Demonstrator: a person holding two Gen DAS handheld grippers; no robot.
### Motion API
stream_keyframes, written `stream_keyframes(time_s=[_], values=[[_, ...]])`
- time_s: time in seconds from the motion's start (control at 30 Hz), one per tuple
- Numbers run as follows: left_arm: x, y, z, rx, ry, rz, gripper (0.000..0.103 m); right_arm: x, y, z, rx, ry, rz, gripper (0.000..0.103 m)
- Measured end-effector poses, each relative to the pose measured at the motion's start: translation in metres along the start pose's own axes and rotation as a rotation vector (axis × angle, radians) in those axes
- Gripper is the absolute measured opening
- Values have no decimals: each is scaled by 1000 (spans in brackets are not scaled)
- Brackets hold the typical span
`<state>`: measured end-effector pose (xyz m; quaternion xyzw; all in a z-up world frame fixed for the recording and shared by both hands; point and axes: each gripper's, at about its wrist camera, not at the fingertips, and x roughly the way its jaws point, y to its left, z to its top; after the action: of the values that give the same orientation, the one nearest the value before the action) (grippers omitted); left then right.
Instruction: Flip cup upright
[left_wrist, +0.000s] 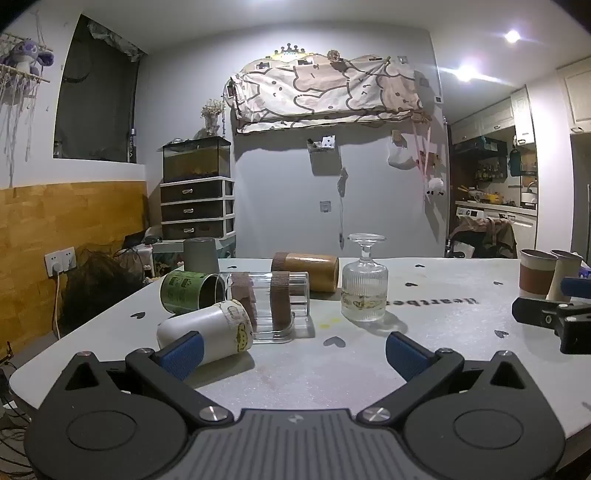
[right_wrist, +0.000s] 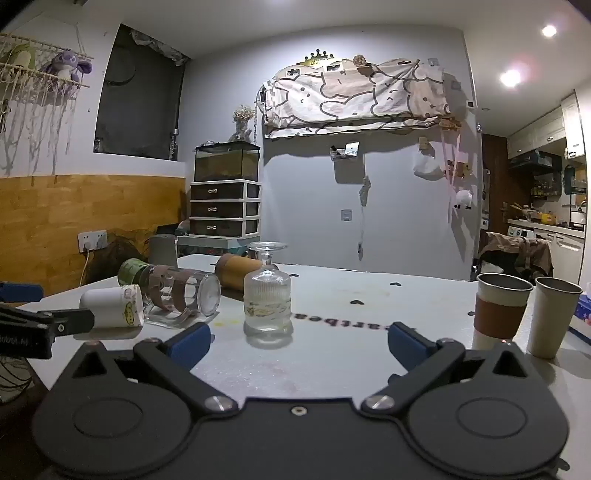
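Observation:
Several cups lie tipped on the grey table. A white cup with a cartoon band lies on its side beside my left gripper's left finger. Behind it lie a clear glass mug with brown bands, a green tin cup and a brown cup. A ribbed stemmed glass stands upside down. My left gripper is open and empty. My right gripper is open and empty, just in front of the inverted glass. The white cup and glass mug show at its left.
Two upright paper cups stand at the table's right side. A grey cup stands mouth down at the far left edge. The right gripper shows at the right of the left view. The table edge runs close on the left.

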<state>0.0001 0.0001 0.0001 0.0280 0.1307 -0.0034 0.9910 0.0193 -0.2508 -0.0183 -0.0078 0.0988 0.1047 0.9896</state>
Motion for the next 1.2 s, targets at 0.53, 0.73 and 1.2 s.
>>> stream_keyframes(time_s=[0.53, 0.73, 1.2], values=[[1, -3, -4, -2, 2, 2, 103, -1, 0, 0, -6, 0, -3, 103], [1, -3, -4, -4, 5, 1, 103, 0, 0, 0, -6, 1, -1, 103], [5, -4, -7, -5, 8, -1, 103, -1, 1, 0, -5, 1, -4, 103]])
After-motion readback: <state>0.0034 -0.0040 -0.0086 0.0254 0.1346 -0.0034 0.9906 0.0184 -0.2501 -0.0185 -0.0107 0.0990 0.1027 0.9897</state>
